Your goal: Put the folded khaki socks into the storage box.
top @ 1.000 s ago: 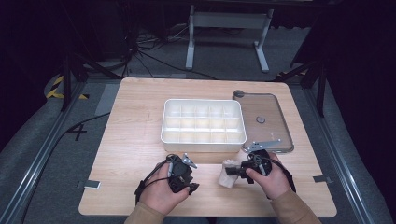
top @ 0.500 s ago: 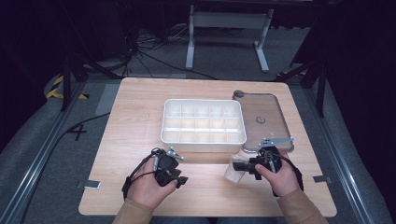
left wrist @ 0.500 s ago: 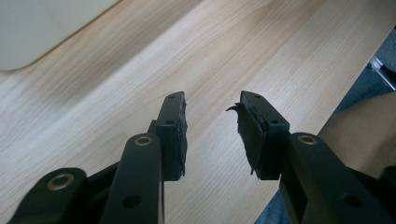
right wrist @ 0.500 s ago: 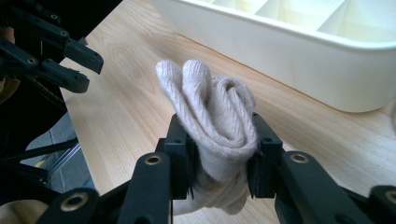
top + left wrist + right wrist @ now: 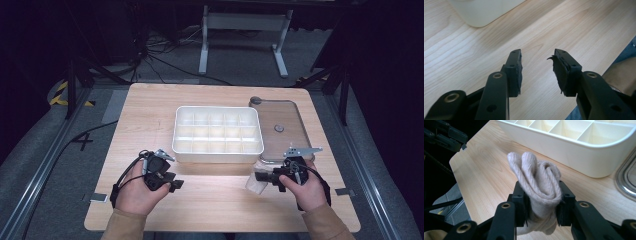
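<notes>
Right gripper view: we see right gripper clamped on rolled beige sock, held just above desk, near front wall of white divided tray. Left gripper released, jaws just been opening, nothing between them. We judge step as carry to tray. Next move: lift sock over rim, pick free compartment, then release.

Tan sleeves; black hand-held grippers, brass rivets.
</notes>
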`<state>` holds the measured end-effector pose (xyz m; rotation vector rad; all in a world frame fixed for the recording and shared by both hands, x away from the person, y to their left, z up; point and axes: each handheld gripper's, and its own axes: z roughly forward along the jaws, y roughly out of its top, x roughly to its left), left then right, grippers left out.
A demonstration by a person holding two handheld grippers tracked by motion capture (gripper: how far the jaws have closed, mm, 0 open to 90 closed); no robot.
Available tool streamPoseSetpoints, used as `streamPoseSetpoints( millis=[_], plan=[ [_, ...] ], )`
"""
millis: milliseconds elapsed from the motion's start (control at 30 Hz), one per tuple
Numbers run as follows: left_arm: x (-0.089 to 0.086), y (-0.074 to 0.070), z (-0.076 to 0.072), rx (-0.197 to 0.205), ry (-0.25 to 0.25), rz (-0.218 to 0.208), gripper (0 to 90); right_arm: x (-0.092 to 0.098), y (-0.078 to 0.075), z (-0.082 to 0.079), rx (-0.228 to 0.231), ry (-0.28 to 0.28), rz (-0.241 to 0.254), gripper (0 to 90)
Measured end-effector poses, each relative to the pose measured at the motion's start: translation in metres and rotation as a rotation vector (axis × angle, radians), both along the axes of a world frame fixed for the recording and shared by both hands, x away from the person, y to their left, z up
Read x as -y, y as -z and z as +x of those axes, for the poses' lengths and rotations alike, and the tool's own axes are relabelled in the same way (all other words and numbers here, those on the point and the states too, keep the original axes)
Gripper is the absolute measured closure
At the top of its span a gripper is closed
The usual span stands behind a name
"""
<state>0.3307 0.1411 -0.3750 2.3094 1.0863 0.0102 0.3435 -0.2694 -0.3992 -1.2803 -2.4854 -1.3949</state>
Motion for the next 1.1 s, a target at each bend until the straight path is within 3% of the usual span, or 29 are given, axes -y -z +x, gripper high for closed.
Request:
streamPoseSetpoints(
  millis=[267, 333, 500, 900, 1100],
  plan=[
    [-0.023, -0.004, 0.003, -0.002, -0.033, -0.01, 55.5, 0.001, -0.015, 0.013, 0.0, -0.012, -0.025, 67.1],
    [-0.029, -0.005, 0.004, 0.001, -0.044, -0.015, 55.4, -0.001, -0.021, 0.017, 0.005, -0.021, -0.054, 67.1],
    [-0.036, -0.004, 0.005, 0.001, -0.061, -0.022, 53.8, -0.004, -0.038, 0.025, 0.027, -0.03, -0.114, 66.9],
    [-0.055, -0.009, 0.003, 0.018, -0.094, -0.035, 50.7, -0.002, -0.072, 0.039, 0.024, -0.023, -0.188, 66.2],
    [-0.055, -0.007, 0.002, -0.009, -0.104, -0.027, 46.9, -0.003, -0.079, 0.047, 0.023, -0.03, -0.238, 66.2]
  ],
)
